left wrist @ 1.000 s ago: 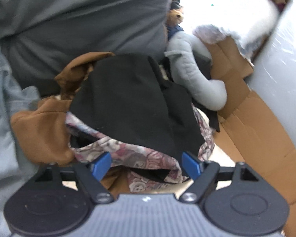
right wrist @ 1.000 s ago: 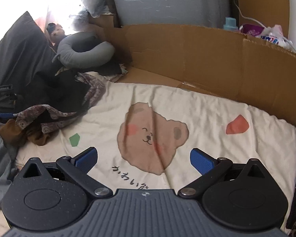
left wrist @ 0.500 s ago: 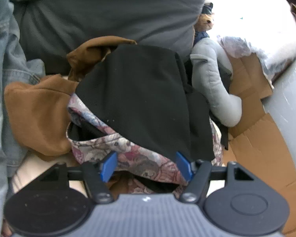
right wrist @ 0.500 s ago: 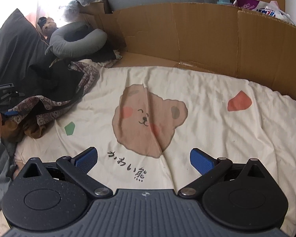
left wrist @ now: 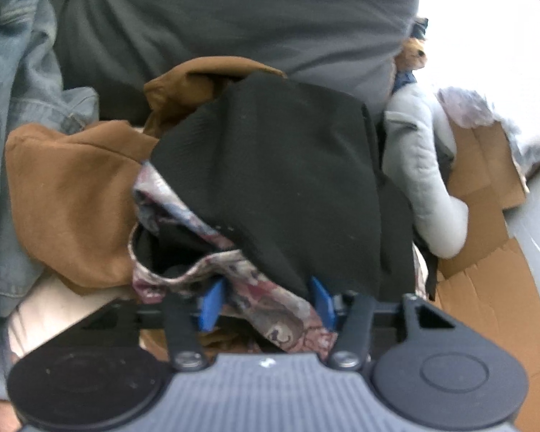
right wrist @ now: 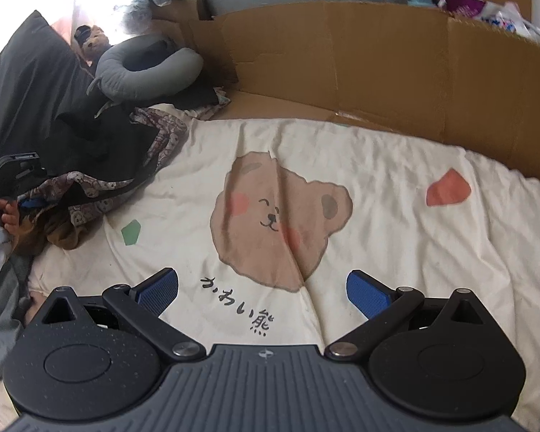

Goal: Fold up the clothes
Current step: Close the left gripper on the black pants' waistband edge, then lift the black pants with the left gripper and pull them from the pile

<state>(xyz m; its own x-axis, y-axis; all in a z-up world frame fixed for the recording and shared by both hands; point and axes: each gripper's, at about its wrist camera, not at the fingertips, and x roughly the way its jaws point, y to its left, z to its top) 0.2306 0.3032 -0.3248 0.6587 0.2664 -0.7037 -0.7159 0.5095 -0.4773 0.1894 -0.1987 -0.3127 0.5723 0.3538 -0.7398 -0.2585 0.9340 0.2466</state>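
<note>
Two blue-padded jaws of the left gripper (left wrist: 266, 302) are closing around the floral patterned garment (left wrist: 270, 300), seemingly touching; the right gripper (right wrist: 262, 289) gapes empty over the cream bear-print sheet's (right wrist: 378, 223) near edge.

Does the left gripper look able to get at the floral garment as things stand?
Probably yes. The left gripper already has the floral garment between its closing jaws, with nothing in between, though the black cloth draped over it might get pinched too.

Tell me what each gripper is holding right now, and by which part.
Left gripper: jaws closing around the near edge of the floral-patterned garment under the black cloth; a firm grip cannot be told yet. Right gripper: open, holding nothing.
</note>
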